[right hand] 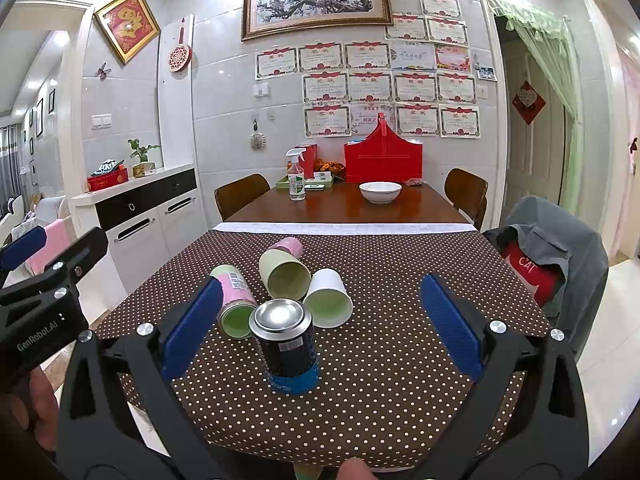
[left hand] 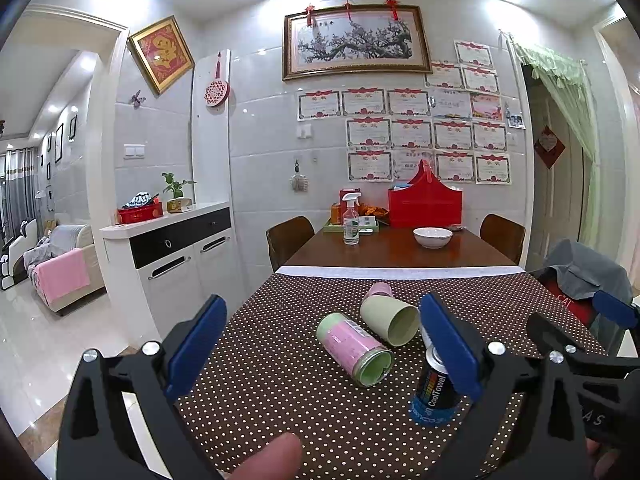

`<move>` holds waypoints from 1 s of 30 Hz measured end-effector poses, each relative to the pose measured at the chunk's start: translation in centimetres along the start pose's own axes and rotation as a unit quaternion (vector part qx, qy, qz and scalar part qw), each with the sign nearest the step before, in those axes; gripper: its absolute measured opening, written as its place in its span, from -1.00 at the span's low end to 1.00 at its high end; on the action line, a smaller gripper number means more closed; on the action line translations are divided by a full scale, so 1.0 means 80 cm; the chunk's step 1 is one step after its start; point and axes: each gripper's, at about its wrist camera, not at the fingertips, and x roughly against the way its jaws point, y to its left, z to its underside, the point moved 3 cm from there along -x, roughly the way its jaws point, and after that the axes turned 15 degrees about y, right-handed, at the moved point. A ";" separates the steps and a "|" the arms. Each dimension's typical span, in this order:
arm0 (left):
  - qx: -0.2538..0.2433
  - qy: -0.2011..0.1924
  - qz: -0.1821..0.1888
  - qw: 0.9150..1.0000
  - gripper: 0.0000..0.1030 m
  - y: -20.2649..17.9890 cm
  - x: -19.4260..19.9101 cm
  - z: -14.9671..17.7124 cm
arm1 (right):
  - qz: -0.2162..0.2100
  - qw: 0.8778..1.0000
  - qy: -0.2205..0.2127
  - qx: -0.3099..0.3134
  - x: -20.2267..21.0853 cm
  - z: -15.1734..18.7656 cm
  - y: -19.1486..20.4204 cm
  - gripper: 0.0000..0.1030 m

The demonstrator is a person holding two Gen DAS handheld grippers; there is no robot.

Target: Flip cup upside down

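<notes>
Several cups lie on their sides on the polka-dot tablecloth (right hand: 400, 272): a pink-and-green labelled cup (left hand: 354, 349) (right hand: 234, 300), a pale green cup (left hand: 390, 320) (right hand: 285, 274), a pink cup behind it (left hand: 380, 290) (right hand: 286, 246), and a white cup (right hand: 329, 298). A dark can (right hand: 286, 344) (left hand: 434, 390) with a blue base stands upright in front of them. My left gripper (left hand: 322, 344) is open and empty, above the table with the cups between its fingers in view. My right gripper (right hand: 320, 320) is open and empty, facing the can and cups.
A white bowl (right hand: 380, 192), a spray bottle (right hand: 296, 178) and a red box (right hand: 383, 160) stand on the bare wooden far half of the table. Chairs stand at both sides; one at the right holds a grey cloth (right hand: 560, 236). A white cabinet (right hand: 140, 216) is at the left.
</notes>
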 end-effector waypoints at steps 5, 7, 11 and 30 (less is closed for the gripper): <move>0.001 0.003 0.008 1.000 0.86 0.001 -0.002 0.000 | 0.000 1.000 -0.001 -0.001 0.001 0.000 0.002 0.88; 0.001 0.002 0.007 1.000 0.86 0.000 -0.002 0.000 | 0.001 1.000 -0.001 -0.001 0.000 0.001 0.003 0.88; 0.002 0.003 0.008 1.000 0.86 0.001 -0.002 0.000 | 0.001 1.000 0.000 -0.001 -0.001 0.002 0.002 0.88; 0.000 0.004 0.011 1.000 0.86 -0.002 -0.006 0.003 | 0.004 1.000 -0.002 -0.002 -0.002 0.004 0.000 0.88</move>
